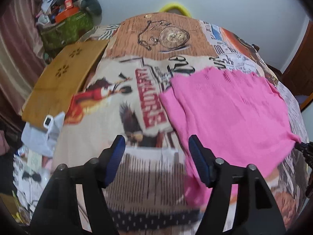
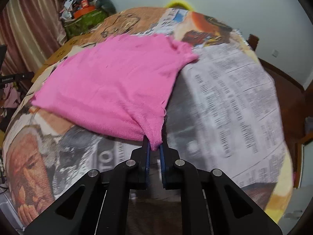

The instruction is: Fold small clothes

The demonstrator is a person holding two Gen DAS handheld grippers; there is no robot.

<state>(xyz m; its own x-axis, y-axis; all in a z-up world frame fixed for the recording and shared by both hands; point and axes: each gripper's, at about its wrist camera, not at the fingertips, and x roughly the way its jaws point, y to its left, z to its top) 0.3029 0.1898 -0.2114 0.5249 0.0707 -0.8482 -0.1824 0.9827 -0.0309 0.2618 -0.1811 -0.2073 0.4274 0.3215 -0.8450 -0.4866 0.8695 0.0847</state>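
A pink knitted garment (image 1: 228,105) lies on a bed covered with a newspaper-print sheet (image 1: 137,107). In the left wrist view my left gripper (image 1: 156,146) is open and empty, just above the sheet, with its right finger at the garment's near left edge. In the right wrist view my right gripper (image 2: 155,146) is shut on the garment's near corner (image 2: 154,135) and lifts it slightly, so the pink cloth (image 2: 117,82) stretches away to the left. The right gripper's tip also shows at the right edge of the left wrist view (image 1: 305,148).
A brown cardboard box (image 1: 62,78) lies at the bed's left edge. A green box with clutter (image 1: 66,25) stands behind it by a curtain (image 1: 15,45). A yellow rim (image 1: 176,7) shows beyond the bed. Wooden furniture (image 2: 283,90) stands to the right.
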